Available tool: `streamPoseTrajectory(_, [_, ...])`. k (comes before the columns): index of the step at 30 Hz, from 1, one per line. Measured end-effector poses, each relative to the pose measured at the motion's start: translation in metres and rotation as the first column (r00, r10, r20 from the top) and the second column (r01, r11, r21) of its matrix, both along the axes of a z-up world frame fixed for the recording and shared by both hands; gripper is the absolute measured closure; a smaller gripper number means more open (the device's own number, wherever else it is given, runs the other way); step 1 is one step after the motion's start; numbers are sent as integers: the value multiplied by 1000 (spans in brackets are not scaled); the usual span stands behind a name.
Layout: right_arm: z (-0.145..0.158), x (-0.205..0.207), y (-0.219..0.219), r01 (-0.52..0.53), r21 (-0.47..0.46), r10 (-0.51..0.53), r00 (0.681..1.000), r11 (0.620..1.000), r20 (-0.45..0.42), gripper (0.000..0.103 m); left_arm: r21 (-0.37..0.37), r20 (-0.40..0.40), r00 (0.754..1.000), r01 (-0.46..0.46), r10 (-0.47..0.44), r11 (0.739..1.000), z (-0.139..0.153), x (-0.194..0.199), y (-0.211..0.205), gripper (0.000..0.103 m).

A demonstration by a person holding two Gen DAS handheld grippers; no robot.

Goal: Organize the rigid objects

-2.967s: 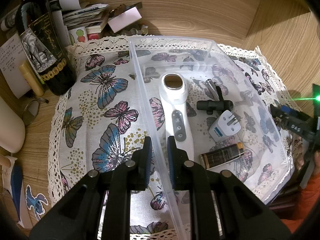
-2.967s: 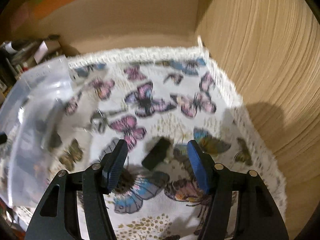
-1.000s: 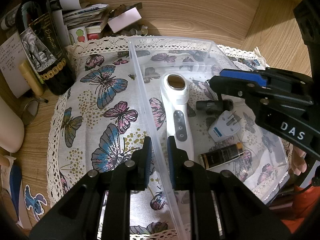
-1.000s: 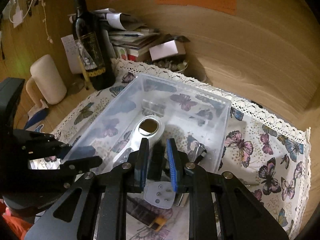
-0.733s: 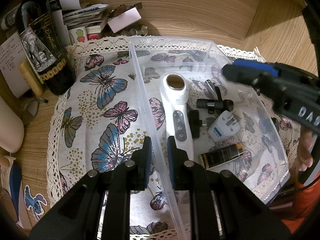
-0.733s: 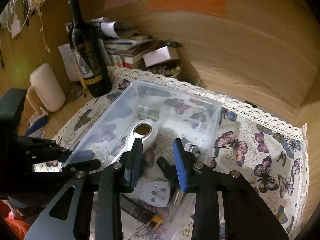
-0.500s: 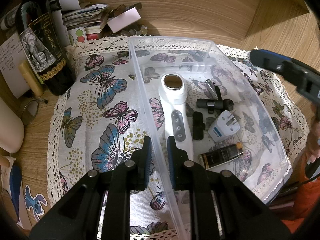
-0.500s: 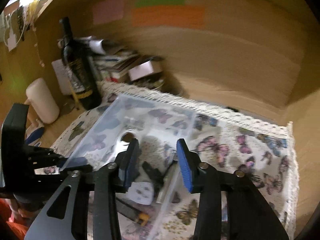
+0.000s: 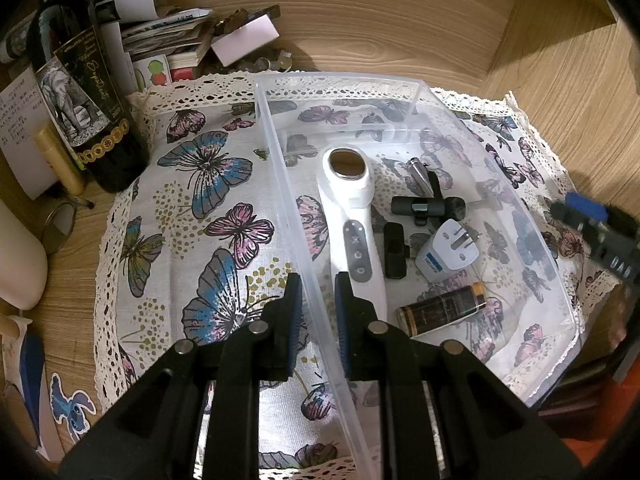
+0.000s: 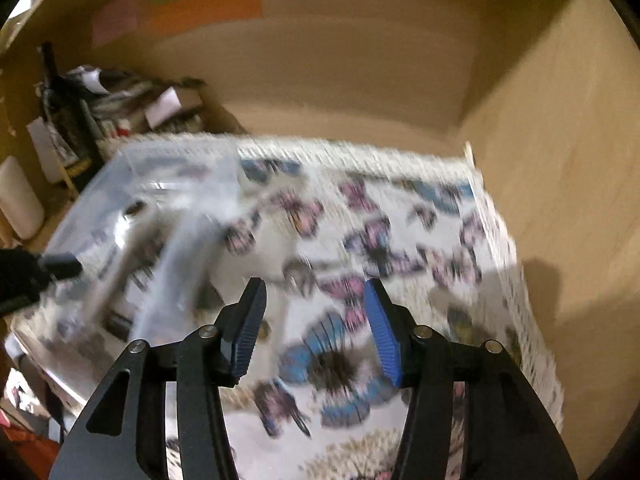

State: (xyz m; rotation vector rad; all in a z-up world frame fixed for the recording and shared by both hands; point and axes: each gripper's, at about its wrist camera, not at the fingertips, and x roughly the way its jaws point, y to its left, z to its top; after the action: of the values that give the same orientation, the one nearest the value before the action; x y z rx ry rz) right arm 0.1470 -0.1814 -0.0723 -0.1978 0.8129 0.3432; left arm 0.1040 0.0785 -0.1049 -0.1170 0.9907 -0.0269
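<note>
Pinching the near left wall of the clear plastic bin [image 9: 496,184], the left gripper [image 9: 316,312] sits at lower centre of the left wrist view, one blue pad outside the wall and one inside, drawn close onto the thin plastic. Contents of the bin, all lying on its floor above and to the right of that gripper: a white handheld device [image 9: 352,216] lengthwise down the middle, its handle end reaching down just beside the inner pad; a small black block [image 9: 394,254] just right of the handle; a black clip-on microphone [image 9: 426,206] above the block, lying crosswise; a silver pointed piece [image 9: 418,172] above the microphone; a white plug adapter [image 9: 448,252] with prongs up, right of the block; a dark cylindrical tube with a gold cap [image 9: 442,310] at lower right, nearest the gripper after the handle. Bin rests on a butterfly-print cloth with lace edge [image 9: 208,208] over a wooden desk. Upper left of the frame: a dark wine bottle [image 9: 80,92] and a stack of papers and books [image 9: 160,40]. Right wrist view is motion-blurred: the right gripper [image 10: 316,332] at lower centre has its blue pads spread wide with nothing between them, over the bare cloth, the bin lying to its left in mid-left frame.
</note>
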Motion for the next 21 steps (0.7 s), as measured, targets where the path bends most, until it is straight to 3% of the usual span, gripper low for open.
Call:
streamPoseTrajectory(10, [-49,-1,-21,60,35,-54,988,998,-142,56,0,0,1000,1,-1,1000,0,0,0,88])
streamPoseTrajectory(13, [-54,0,-21,53,41,-45,986,998,-162,74,0,1,1000,1,-1,1000,0,0,0,88])
streamPoseTrajectory(21, [-30,-1,-11,24,55,-20,997,998,-77,74,0,1,1000,1,-1,1000,0,0,0,88])
